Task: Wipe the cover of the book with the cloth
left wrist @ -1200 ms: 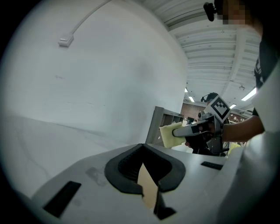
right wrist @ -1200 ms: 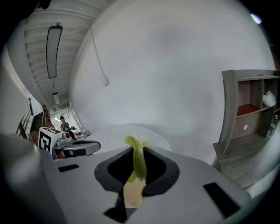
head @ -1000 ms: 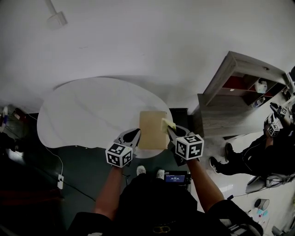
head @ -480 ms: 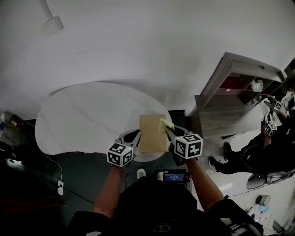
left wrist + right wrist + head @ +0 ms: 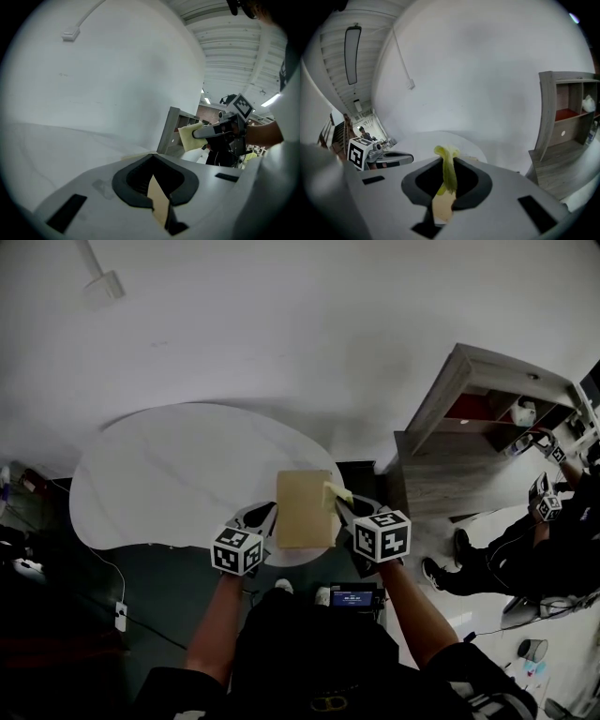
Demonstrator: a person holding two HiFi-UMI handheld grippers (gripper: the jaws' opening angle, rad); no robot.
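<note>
One book [image 5: 305,509], clamped by the fingers of the left gripper [image 5: 264,515]; one cloth [image 5: 336,493], pinched by the right gripper [image 5: 342,507]; only the head view shows the cover.

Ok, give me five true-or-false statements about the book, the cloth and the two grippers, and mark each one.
1. The left gripper is shut on the edge of the book. True.
2. The cloth is blue. False: it is yellow.
3. The right gripper holds the cloth. True.
4. The book is down on the floor. False: it is at the near rim of the white table.
5. The wooden shelf unit stands to the person's left. False: it is to the right.
</note>
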